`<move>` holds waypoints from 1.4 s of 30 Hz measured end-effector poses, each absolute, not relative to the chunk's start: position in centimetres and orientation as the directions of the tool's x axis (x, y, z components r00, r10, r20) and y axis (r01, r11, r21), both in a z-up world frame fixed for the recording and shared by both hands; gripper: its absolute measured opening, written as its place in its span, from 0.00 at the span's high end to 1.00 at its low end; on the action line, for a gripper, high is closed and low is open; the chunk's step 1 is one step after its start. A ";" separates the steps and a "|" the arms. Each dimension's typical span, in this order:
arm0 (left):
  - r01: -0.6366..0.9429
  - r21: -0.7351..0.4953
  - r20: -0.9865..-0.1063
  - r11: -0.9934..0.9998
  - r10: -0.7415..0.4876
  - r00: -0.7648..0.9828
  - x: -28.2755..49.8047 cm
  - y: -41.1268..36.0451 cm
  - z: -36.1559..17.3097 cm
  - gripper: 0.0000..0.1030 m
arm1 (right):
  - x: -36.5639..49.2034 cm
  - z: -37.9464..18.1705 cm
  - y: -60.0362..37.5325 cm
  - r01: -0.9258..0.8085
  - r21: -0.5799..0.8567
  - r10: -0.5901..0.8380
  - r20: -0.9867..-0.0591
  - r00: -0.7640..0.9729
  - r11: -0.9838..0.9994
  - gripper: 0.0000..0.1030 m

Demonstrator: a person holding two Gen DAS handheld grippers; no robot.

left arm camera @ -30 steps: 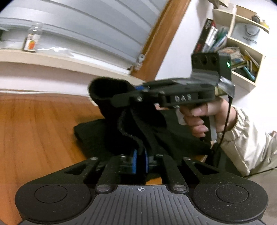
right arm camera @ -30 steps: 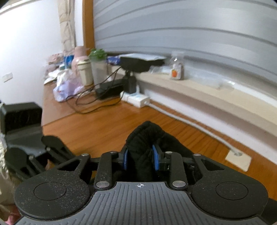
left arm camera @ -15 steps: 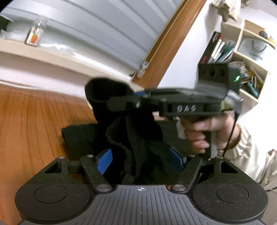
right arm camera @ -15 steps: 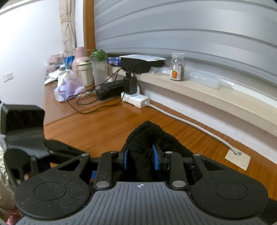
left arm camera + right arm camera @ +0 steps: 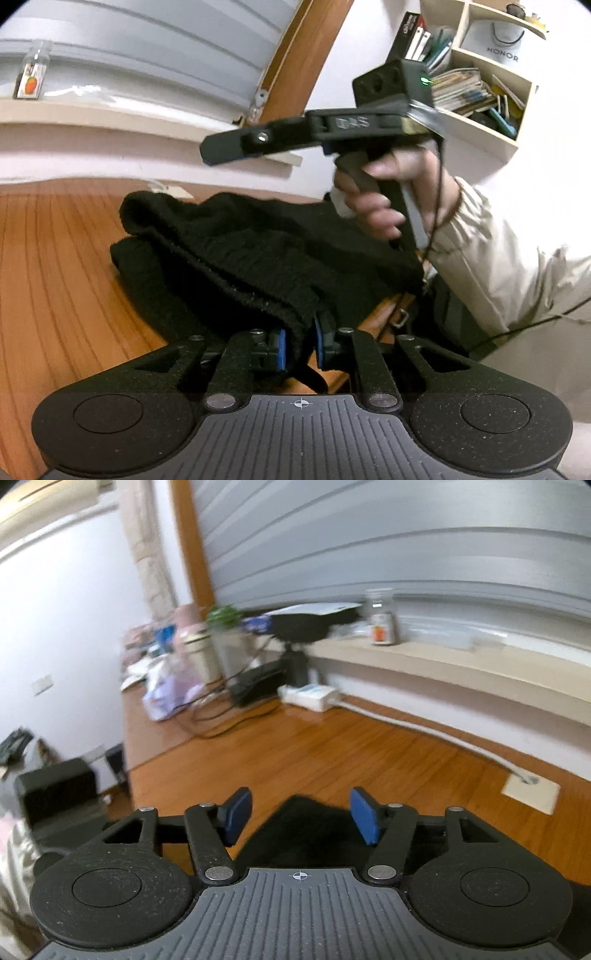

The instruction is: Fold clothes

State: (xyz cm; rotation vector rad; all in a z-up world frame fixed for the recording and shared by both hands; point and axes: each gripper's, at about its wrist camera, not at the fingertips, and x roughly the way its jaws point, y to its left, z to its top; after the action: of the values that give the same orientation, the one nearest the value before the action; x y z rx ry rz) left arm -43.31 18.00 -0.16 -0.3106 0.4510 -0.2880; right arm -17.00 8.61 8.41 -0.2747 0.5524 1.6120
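A black knitted garment (image 5: 240, 251) lies bunched in folds on the wooden table (image 5: 55, 277). My left gripper (image 5: 300, 347) is shut on a thick fold at the garment's near edge, with fabric between its blue pads. My right gripper (image 5: 218, 151), held by a hand (image 5: 380, 192), hovers above the garment's far side and does not touch it. In the right wrist view the right gripper (image 5: 300, 808) stands open, its blue pads wide apart, with a corner of the garment (image 5: 303, 834) lying below them on the table (image 5: 332, 757).
A jar (image 5: 384, 622) stands on the pale sill. Bottles, a plastic bag (image 5: 166, 698), a power strip (image 5: 312, 696) and cables crowd the table's far left corner. A shelf of books (image 5: 472, 85) hangs on the right. The person's cream sleeve (image 5: 517, 258) is beside the table edge.
My right gripper let go of the garment, opened and rose above it. My left gripper opened half a second ago and has shut again on a fold. The lifted cloth has dropped flat.
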 end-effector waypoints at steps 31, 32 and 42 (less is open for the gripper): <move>-0.031 -0.315 -0.497 0.949 -0.137 0.857 -41.0 18.1 1.3 0.77 | -17.5 3.3 5.1 -0.996 -0.014 0.759 -0.648 -0.061 -0.092 0.70; -0.038 -0.304 -0.504 0.952 -0.126 0.855 -40.9 18.1 1.2 0.78 | -17.8 3.1 5.3 -0.995 -0.024 0.756 -0.652 -0.058 -0.097 0.70; -0.107 -0.231 -0.545 0.967 -0.038 0.838 -37.7 21.1 1.2 0.78 | -18.2 1.9 8.4 -0.989 -0.130 0.751 -0.659 0.036 -0.066 0.71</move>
State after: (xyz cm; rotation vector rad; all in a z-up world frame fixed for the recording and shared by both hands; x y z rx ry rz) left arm -37.71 21.08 1.23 -0.2589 0.5786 0.0371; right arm -18.19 8.36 1.86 -0.6820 0.4489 1.5093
